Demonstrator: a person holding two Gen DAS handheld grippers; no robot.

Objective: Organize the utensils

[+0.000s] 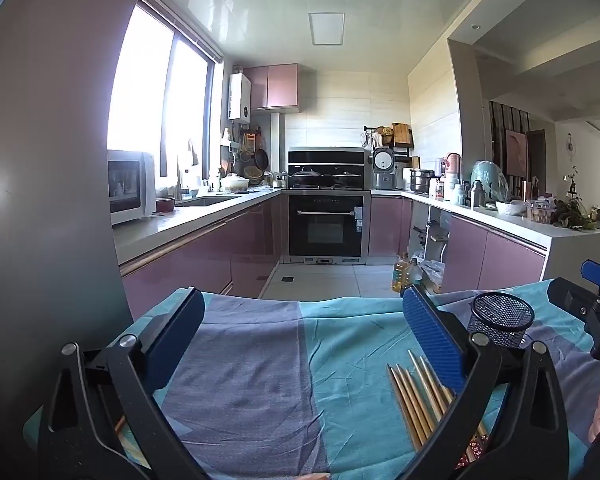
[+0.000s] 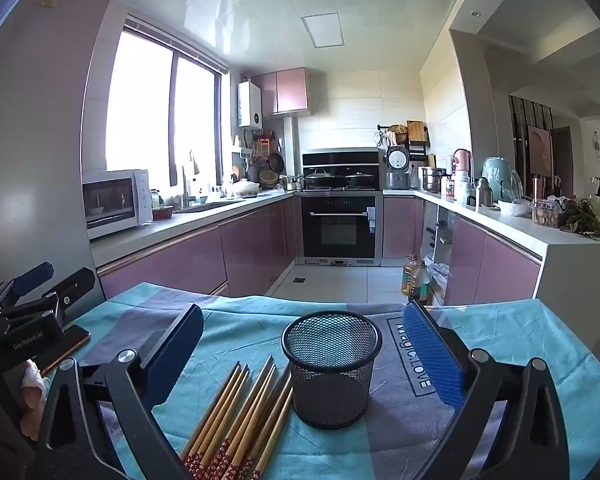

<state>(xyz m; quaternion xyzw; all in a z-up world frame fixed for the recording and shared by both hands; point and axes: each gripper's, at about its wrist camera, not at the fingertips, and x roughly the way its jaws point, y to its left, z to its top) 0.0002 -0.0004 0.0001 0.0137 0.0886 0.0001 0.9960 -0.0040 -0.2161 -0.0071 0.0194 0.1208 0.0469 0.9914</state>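
Several wooden chopsticks [image 2: 240, 416] with red patterned ends lie side by side on the teal and grey cloth [image 2: 508, 340]. An empty black mesh cup [image 2: 331, 368] stands upright just right of them. My right gripper [image 2: 304, 344] is open, above the table, with the cup and chopsticks between its fingers in view. My left gripper [image 1: 300, 324] is open and empty over bare cloth [image 1: 252, 360]; the chopsticks [image 1: 416, 396] lie by its right finger and the cup [image 1: 502, 324] stands beyond it.
The table's far edge drops to a tiled kitchen floor with oil bottles [image 2: 416, 278]. Counters run left and right, with a microwave [image 2: 114, 200] at left and an oven [image 2: 338, 224] at the back. A grey wall [image 1: 40, 160] stands close on the left.
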